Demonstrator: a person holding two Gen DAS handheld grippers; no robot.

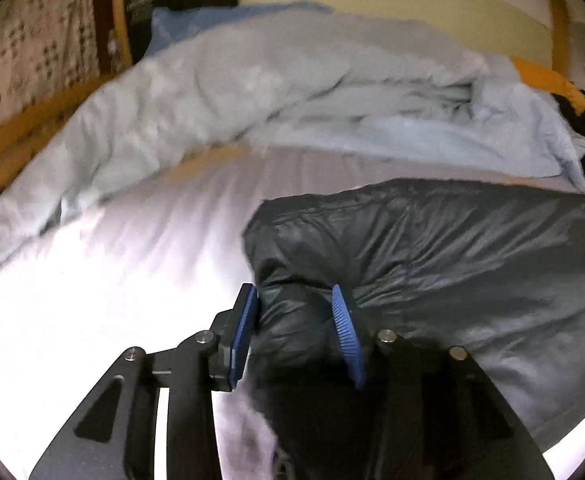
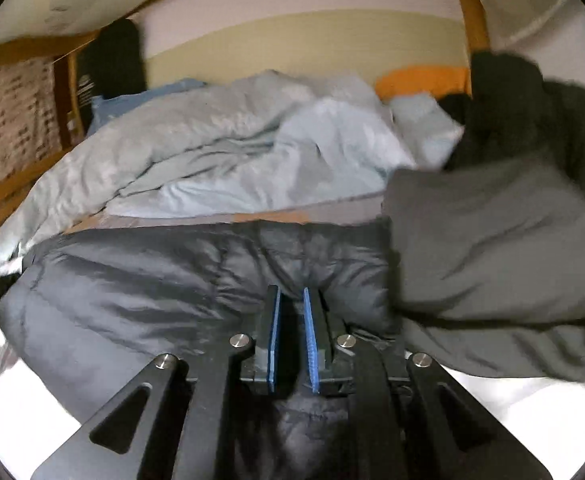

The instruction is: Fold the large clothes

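A dark grey puffer jacket (image 1: 452,248) lies across the white bed sheet (image 1: 112,300). In the left wrist view its left end is bunched up between the blue pads (image 1: 344,332) of my left gripper (image 1: 294,296), which is shut on that thick fold. In the right wrist view the same jacket (image 2: 152,288) spreads out to the left, and my right gripper (image 2: 290,296) is shut on a thin fold of its near edge, with the jaws almost together. The part of the jacket beneath both grippers is hidden.
A crumpled light blue duvet (image 1: 232,92) fills the far side of the bed against the wooden frame (image 1: 8,148). A grey garment (image 2: 492,240) lies right of the jacket, with dark clothes (image 2: 532,112) and an orange item (image 2: 420,80) behind it.
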